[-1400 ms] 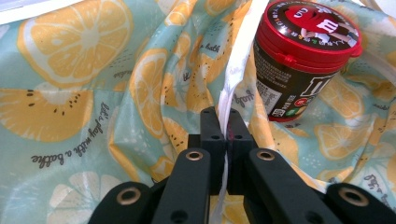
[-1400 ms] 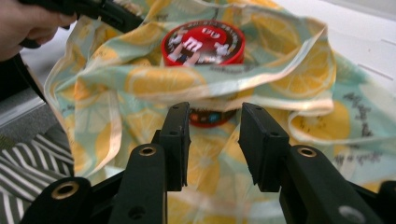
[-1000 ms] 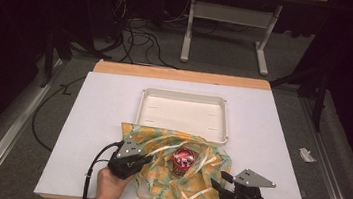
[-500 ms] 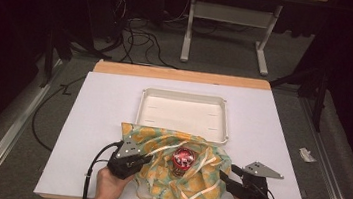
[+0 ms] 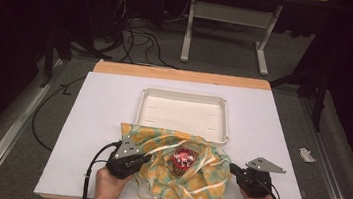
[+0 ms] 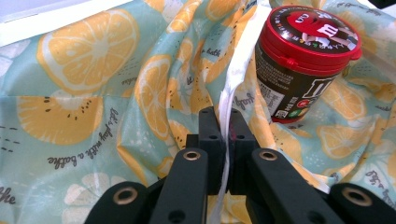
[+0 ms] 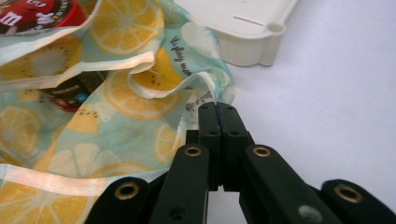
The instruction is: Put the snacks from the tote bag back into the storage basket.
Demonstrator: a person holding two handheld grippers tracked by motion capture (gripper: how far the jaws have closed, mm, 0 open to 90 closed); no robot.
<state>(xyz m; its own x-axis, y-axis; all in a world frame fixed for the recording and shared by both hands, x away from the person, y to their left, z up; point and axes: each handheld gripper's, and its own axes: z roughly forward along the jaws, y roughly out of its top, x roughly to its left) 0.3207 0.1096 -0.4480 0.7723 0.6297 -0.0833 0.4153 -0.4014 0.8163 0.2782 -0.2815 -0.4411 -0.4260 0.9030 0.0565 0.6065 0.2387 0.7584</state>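
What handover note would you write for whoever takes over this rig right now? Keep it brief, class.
Left gripper: shut on the white band of the lemon-print cloth, in front of the candy jar.
Right gripper: its fingers have just been closing and meet at the cloth's edge; whether any cloth is caught is unclear.
Things: the jar stands upright on the crumpled cloth; the white tray lies behind, with nothing in it.
Done: left grip taken.
Left: probably confirm the right grip, then gather the cloth around the jar.
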